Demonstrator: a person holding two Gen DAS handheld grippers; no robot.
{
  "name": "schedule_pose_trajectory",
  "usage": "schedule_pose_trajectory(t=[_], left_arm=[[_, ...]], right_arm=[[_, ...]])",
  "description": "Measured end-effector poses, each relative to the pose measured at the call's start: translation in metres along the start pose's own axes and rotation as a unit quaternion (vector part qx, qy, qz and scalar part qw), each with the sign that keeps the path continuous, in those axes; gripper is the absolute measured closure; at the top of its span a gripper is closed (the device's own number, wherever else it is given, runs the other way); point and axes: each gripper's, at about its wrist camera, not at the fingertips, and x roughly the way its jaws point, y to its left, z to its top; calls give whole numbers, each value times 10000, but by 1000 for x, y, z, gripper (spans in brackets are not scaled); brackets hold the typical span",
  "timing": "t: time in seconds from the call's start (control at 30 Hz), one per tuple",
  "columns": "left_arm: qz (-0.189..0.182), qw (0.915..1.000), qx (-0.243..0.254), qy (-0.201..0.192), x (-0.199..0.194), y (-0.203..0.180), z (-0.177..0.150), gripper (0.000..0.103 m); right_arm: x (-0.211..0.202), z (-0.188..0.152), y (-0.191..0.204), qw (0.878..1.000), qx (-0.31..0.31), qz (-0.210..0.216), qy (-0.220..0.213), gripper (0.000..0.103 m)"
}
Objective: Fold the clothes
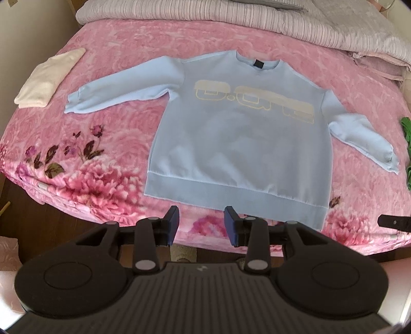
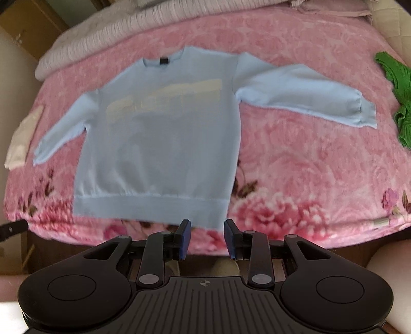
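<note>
A light blue sweatshirt (image 1: 239,136) with cream lettering lies flat, front up, on the pink flowered blanket (image 1: 108,144), both sleeves spread out to the sides. Its waistband runs along the near edge of the bed. My left gripper (image 1: 201,223) hangs open above that near edge, just below the waistband, with nothing between its blue pads. In the right wrist view the same sweatshirt (image 2: 159,138) fills the middle, and my right gripper (image 2: 207,237) stands open over the hem's right corner, holding nothing.
A folded cream garment (image 1: 46,79) lies at the bed's left side. A crumpled green garment (image 2: 398,97) sits at the right edge. A pale striped quilt (image 1: 231,18) is piled along the far side. Dark floor (image 1: 51,231) shows below the bed's near edge.
</note>
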Motion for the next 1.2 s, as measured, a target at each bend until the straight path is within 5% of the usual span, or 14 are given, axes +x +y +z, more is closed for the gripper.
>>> schedule_pose_trajectory(t=[0.63, 1.2], left_arm=[[-94, 9993, 355, 6, -1, -25, 12, 69], [-82, 9983, -474, -322, 3, 19, 36, 68]], right_arm=[[-23, 17, 10, 9989, -162, -327, -299, 70], [5, 56, 51, 9960, -820, -229, -272, 70]])
